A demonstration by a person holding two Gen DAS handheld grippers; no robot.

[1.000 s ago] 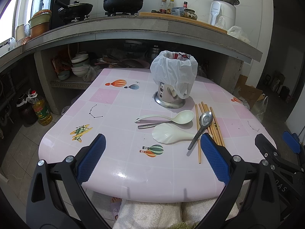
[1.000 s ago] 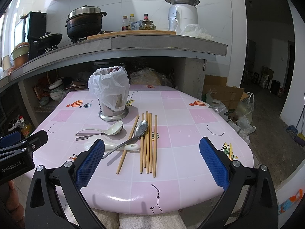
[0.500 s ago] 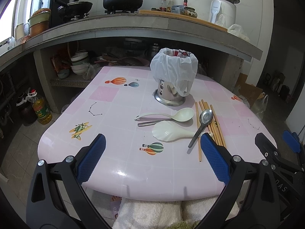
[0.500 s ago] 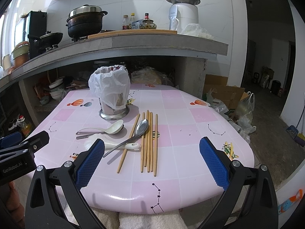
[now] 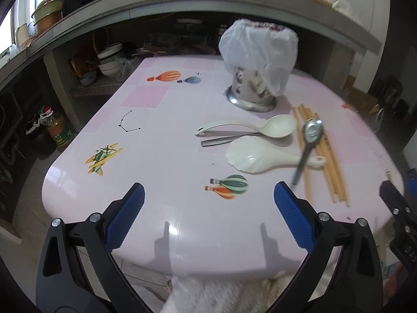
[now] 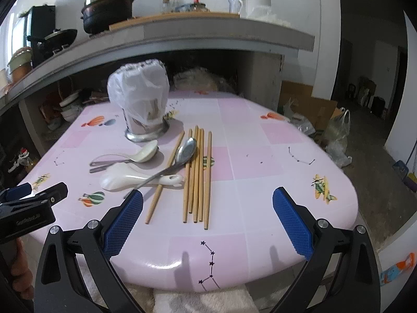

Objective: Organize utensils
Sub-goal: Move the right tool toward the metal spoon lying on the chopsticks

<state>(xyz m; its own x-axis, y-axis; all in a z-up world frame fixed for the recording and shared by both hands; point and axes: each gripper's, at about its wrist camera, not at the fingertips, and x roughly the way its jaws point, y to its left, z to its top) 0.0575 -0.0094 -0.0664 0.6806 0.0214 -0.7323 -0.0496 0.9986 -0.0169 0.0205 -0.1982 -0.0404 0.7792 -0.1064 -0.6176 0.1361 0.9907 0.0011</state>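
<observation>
On the pink table (image 5: 161,140) (image 6: 260,156) lie a cream soup spoon (image 5: 276,130) (image 6: 146,152), a white rice paddle (image 5: 255,156) (image 6: 125,177), a metal spoon (image 5: 311,133) (image 6: 186,152) and several wooden chopsticks (image 5: 331,167) (image 6: 199,172). A grey metal handle (image 5: 221,140) lies under the cream spoon. Behind them stands a metal utensil holder (image 5: 250,91) (image 6: 146,127) covered by a white plastic bag (image 5: 258,49) (image 6: 138,91). My left gripper (image 5: 207,219) is open above the table's near edge. My right gripper (image 6: 207,221) is open too, just before the chopstick ends.
A concrete counter (image 6: 182,34) with a black pot (image 6: 106,7) and bottles overhangs the table's far side. Bowls (image 5: 110,62) sit on a low shelf at the left. An oil bottle (image 5: 56,127) stands on the floor. Cardboard and bags (image 6: 336,130) lie at the right.
Both grippers have moved forward and tilted down over the table, so the utensils appear nearer. Nothing on the table has shifted, and both grippers stay open.
</observation>
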